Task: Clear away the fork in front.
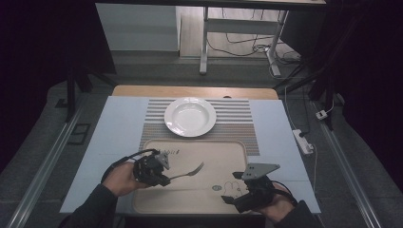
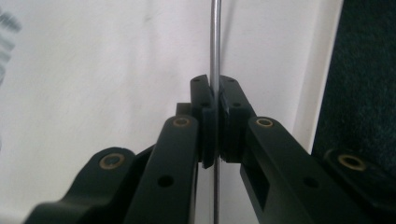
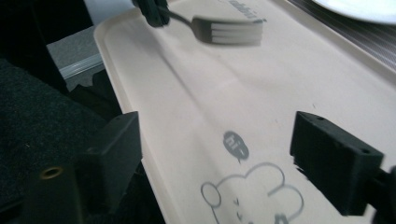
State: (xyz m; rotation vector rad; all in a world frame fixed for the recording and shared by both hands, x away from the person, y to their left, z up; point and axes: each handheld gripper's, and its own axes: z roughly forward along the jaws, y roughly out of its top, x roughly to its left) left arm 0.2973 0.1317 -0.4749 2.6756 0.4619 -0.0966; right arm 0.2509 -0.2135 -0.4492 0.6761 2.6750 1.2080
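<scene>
A metal fork (image 1: 190,172) hangs above the beige tray (image 1: 190,197), tines to the right. My left gripper (image 1: 166,179) is shut on its handle. In the left gripper view the thin handle (image 2: 215,42) runs straight up between the pressed pads of that gripper (image 2: 215,93). My right gripper (image 1: 232,187) is at the tray's near right corner, open, with nothing between its jaws. In the right gripper view its jaws (image 3: 219,135) stand wide apart over the tray's cartoon print (image 3: 252,186). Beyond them is the fork (image 3: 229,30), held by the left gripper (image 3: 152,11).
A white deep plate (image 1: 190,116) sits on a striped placemat (image 1: 233,123) beyond the tray; its rim (image 3: 364,7) appears in the right gripper view. A pale blue sheet (image 1: 114,133) covers the table. A power strip (image 1: 302,141) lies off the right edge.
</scene>
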